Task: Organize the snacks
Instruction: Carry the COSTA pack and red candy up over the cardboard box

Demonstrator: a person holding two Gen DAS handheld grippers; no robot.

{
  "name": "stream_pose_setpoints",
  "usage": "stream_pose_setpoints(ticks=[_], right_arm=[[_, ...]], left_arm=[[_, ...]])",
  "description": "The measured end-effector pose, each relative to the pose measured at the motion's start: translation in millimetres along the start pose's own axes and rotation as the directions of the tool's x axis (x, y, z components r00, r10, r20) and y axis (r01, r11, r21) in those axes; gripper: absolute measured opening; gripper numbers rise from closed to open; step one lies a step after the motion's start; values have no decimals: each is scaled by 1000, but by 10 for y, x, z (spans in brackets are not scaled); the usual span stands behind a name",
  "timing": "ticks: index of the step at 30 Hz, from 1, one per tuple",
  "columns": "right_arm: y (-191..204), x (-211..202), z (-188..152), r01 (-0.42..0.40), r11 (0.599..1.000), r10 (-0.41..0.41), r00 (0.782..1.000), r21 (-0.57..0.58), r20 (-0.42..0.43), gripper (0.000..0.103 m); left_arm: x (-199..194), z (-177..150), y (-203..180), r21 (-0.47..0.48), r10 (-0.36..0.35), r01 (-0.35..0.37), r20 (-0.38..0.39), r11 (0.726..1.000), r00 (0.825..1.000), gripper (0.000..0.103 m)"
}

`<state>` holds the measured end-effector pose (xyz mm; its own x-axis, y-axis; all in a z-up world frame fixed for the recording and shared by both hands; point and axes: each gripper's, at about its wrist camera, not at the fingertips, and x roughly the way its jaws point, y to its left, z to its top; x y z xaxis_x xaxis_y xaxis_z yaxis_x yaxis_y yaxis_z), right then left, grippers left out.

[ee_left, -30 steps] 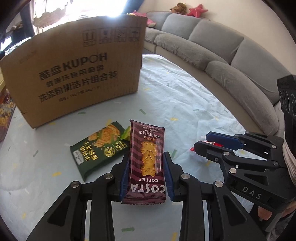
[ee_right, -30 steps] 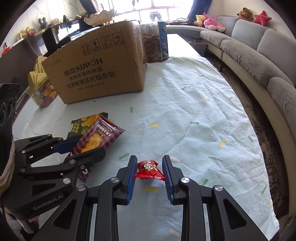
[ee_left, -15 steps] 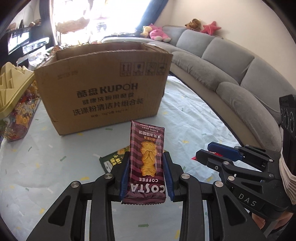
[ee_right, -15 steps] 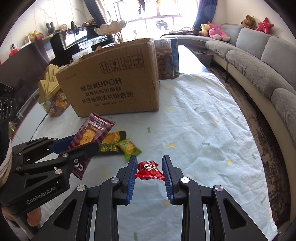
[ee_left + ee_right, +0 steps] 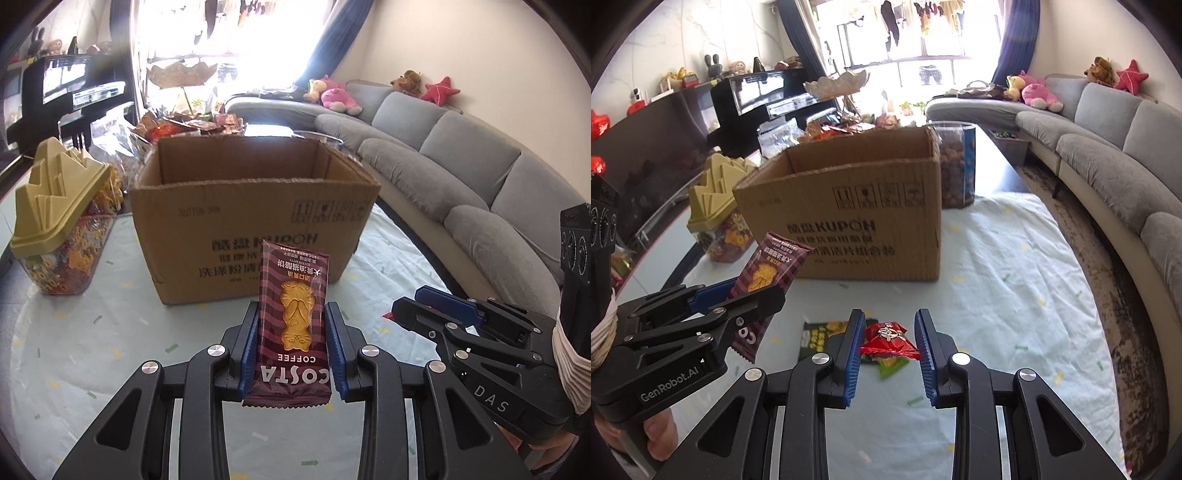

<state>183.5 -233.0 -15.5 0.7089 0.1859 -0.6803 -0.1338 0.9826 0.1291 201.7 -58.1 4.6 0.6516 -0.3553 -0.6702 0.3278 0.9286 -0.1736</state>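
My left gripper [image 5: 291,314] is shut on a maroon Costa biscuit packet [image 5: 291,314], held upright above the table. In the right wrist view the same packet [image 5: 768,266] sticks up from the left gripper [image 5: 746,295] at the left. Between the blue pads of my right gripper [image 5: 889,321] sits a small red candy packet [image 5: 888,341], pinched and lifted off the table. An open cardboard box [image 5: 255,221] stands just beyond both grippers, its top open [image 5: 857,221]. A green snack packet [image 5: 820,338] lies on the cloth below the right gripper.
A clear snack jar with a yellow lid [image 5: 59,229] stands left of the box. A tub of nuts [image 5: 956,166] sits behind the box's right corner. A grey sofa [image 5: 1115,147] curves along the right. The table [image 5: 1015,277] wears a pale blue cloth.
Both grippers have risen with their packets. The box's open top has come into view, and the green packet has dropped out of the left wrist view.
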Motion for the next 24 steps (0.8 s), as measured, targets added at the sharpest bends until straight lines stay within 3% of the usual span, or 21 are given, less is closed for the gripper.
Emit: stream_pose_setpoints(ticks=[12,24], right_arm=[[237,-67,498,-21,999,26,996,-50,90,29],[414,-107,964,-21,995,36,987,-96,158,29]], left_arm=[[-193,457,184,-19,29,-28,94,999,995,33],[-262,844,383,-38,51,-47,128,998,990,33]])
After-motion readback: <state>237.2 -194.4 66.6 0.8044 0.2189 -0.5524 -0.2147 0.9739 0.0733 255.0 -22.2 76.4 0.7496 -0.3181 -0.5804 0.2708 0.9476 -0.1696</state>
